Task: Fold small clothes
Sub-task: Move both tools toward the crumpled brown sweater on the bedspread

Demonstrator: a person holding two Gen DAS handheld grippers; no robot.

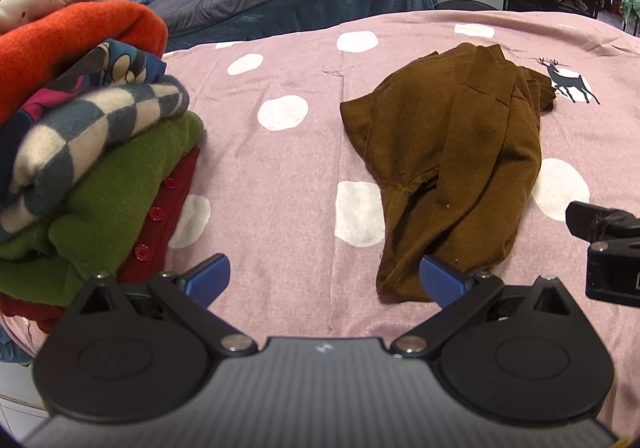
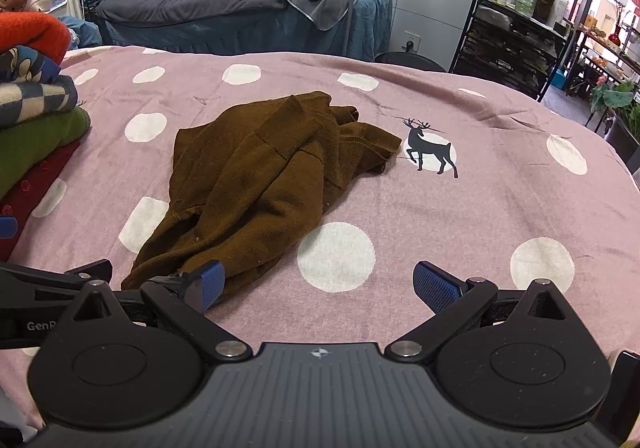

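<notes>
A crumpled brown knit garment (image 1: 460,151) lies on the pink dotted bedspread (image 1: 280,167); the right wrist view shows the same garment (image 2: 264,175) left of centre. My left gripper (image 1: 324,280) is open just short of the garment's near hem, its right blue pad at the cloth's edge. My right gripper (image 2: 320,284) is open too, its left pad beside the garment's near corner, and nothing sits between its fingers. The right gripper's black body (image 1: 608,248) shows at the right edge of the left wrist view.
A stack of folded clothes (image 1: 80,151) in orange, patterned, checked, green and red stands at the left, also seen as a stack (image 2: 32,95). A deer print (image 2: 430,147) marks the spread. Beyond are a grey bed (image 2: 240,7) and a shelf with bottles (image 2: 520,7).
</notes>
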